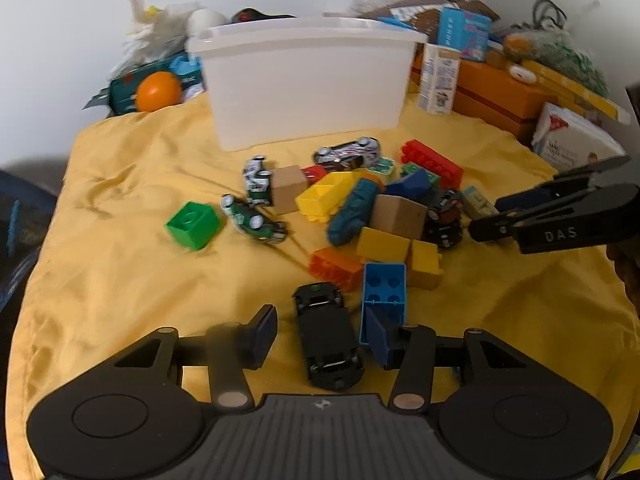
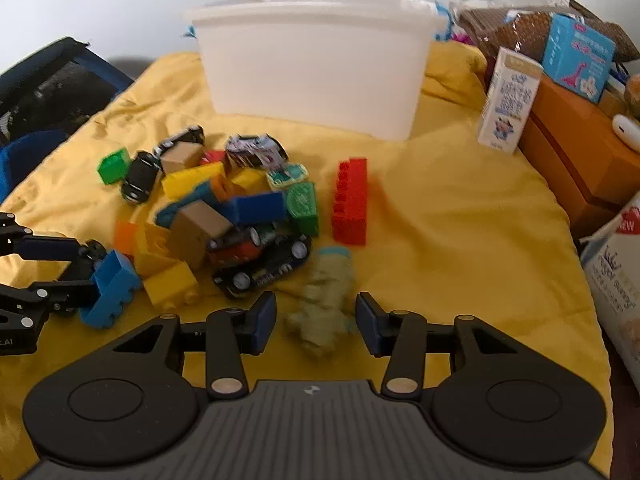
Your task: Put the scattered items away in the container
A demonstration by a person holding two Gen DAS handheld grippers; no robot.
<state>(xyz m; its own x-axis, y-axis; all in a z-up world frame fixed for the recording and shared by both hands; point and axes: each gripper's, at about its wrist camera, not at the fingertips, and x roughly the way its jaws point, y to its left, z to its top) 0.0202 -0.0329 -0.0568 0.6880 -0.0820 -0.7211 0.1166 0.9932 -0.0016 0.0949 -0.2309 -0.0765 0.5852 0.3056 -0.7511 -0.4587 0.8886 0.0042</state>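
while the left gripper (image 1: 320, 336) gapes around a black car (image 1: 326, 336), a blue brick (image 1: 383, 296) crowds it.

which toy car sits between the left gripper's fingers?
The all-black car, lengthwise between the left gripper's open fingers. The green car and the white patterned cars lie farther off, nearer the white bin.

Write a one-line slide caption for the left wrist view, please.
Open left gripper straddles a black toy car on yellow cloth, white container beyond the toy pile.
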